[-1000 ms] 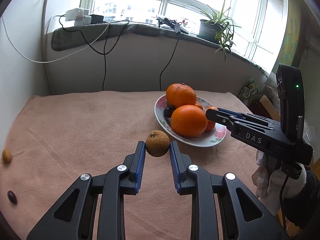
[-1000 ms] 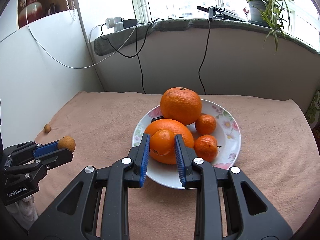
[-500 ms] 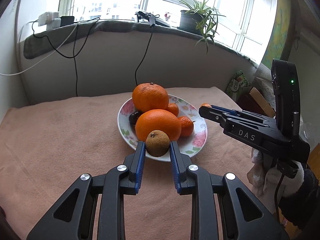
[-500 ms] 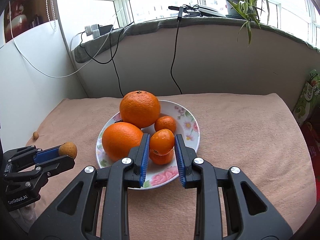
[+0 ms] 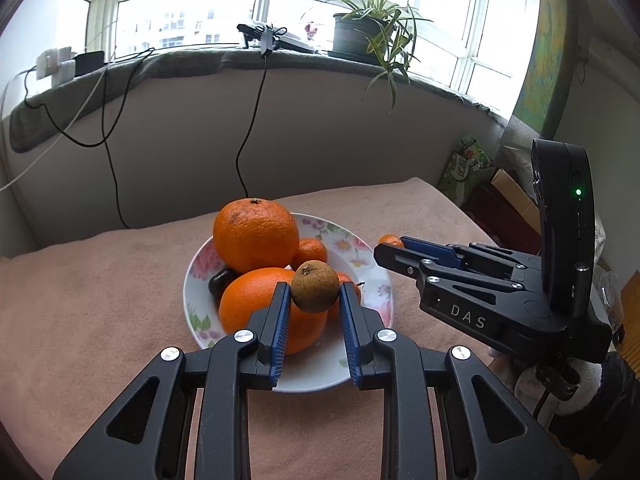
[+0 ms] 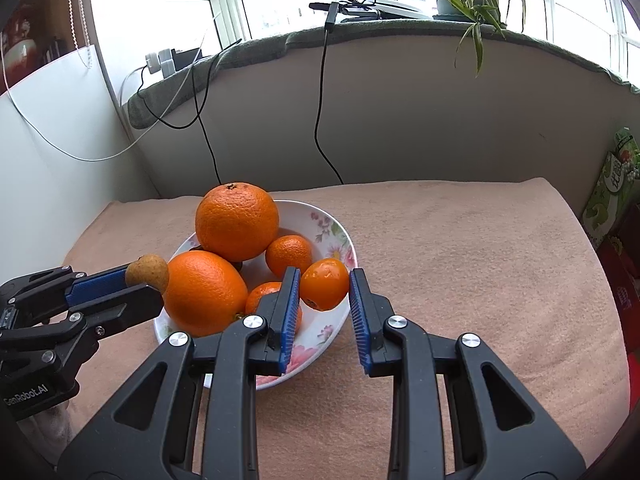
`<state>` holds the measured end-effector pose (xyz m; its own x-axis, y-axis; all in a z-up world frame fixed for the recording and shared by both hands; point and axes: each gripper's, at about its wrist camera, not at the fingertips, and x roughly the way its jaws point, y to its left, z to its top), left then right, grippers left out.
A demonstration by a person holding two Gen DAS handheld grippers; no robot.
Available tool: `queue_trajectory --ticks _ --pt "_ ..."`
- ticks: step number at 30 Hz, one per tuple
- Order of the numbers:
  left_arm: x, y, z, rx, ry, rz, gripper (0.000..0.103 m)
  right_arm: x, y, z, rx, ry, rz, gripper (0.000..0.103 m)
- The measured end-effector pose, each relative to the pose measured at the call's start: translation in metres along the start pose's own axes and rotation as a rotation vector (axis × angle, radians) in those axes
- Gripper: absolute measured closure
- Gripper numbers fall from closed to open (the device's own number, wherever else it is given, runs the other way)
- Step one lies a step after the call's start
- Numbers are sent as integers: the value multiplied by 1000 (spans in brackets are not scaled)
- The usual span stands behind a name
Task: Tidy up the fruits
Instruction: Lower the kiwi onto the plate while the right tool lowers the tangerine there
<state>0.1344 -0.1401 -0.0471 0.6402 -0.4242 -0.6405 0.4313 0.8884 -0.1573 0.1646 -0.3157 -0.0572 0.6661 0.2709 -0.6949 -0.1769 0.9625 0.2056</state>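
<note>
A flowered white plate [image 5: 372, 276] [image 6: 340, 236] on the pink cloth holds two large oranges [image 5: 256, 234] [image 6: 236, 222], small mandarins [image 6: 289, 254] and a dark fruit [image 5: 220, 280]. My left gripper [image 5: 314, 300] is shut on a small brown fruit [image 5: 315, 286] [image 6: 147, 272], held above the plate's near side. My right gripper [image 6: 324, 292] is shut on a small orange mandarin [image 6: 325, 284] [image 5: 390, 240], held over the plate's right edge.
The pink cloth-covered table [image 6: 460, 260] meets a grey wall with hanging black cables [image 6: 320, 120]. A windowsill holds a potted plant [image 5: 360, 32] and chargers [image 5: 56, 66]. Boxes and a green packet [image 6: 616, 184] stand off the table's right edge.
Both grippers moved toward the plate with their fruits. The left one now holds the brown fruit over the plate; the right one has shifted right to the plate's edge.
</note>
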Motion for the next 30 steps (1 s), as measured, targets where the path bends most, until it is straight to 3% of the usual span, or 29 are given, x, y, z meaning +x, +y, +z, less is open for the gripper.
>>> queue_trajectory --ticks 30 --pt "24 0 20 7 12 22 80 21 -3 6 -24 30 16 77"
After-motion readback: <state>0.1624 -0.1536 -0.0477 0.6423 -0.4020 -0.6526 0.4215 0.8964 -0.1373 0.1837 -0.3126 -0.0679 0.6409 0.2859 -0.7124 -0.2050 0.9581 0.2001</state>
